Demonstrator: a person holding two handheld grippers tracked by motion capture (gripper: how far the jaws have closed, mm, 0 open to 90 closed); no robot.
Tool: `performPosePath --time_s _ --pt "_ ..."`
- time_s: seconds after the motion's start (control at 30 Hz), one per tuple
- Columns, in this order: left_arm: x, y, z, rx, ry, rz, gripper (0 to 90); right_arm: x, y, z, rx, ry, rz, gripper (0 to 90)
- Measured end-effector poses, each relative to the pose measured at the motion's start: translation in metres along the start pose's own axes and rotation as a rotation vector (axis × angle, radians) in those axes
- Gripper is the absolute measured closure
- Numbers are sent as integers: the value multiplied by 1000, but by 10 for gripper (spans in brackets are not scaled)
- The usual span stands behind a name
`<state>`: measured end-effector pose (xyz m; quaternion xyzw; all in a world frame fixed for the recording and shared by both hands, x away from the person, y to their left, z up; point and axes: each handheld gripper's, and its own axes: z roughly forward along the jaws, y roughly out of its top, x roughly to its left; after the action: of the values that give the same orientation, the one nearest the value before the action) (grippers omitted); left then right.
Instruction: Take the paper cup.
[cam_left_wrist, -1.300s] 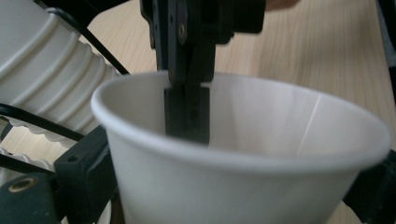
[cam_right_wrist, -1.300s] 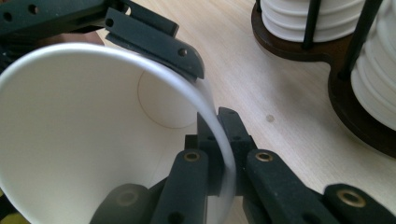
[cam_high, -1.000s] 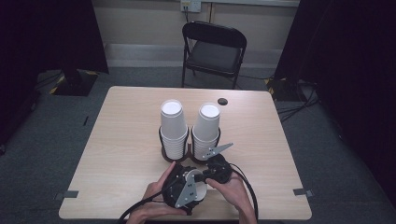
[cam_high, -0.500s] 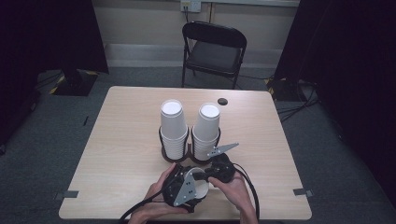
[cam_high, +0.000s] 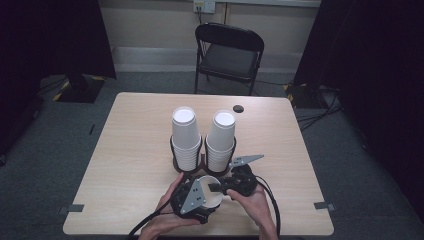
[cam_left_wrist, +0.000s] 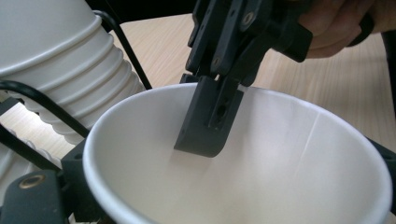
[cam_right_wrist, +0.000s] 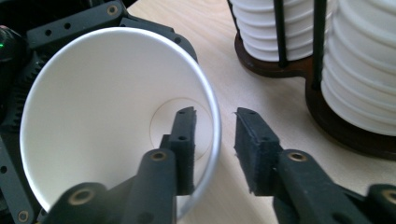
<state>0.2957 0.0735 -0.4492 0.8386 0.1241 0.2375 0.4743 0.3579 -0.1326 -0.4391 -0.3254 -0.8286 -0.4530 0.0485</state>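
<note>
A paper cup passing between two grippers, low over the near edge of the table

The white paper cup (cam_high: 209, 192) lies on its side in the left gripper (cam_high: 192, 200), whose fingers close round its body, just in front of the two white cup stacks (cam_high: 186, 137) in their dark wire holder (cam_right_wrist: 299, 65) on the pale wooden table (cam_high: 130, 150). The right gripper (cam_right_wrist: 215, 140) has just been opening — its fingers straddle the rim, one inside, one outside, with a gap to the outer pad. The cup looks light, thin-walled and easily crushed — best taken gently at the stiffer rolled rim.
</note>
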Motion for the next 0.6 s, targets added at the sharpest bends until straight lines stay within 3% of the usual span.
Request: performPosePath --time_s 0.37,0.6 --pt "10 -7 -4 -54 27 -95 104 5 -2 -13 -117 -44 -38 578" --pt "20 -22 -9 -70 60 -165 100 0 -11 -24 -263 -112 -63 458"
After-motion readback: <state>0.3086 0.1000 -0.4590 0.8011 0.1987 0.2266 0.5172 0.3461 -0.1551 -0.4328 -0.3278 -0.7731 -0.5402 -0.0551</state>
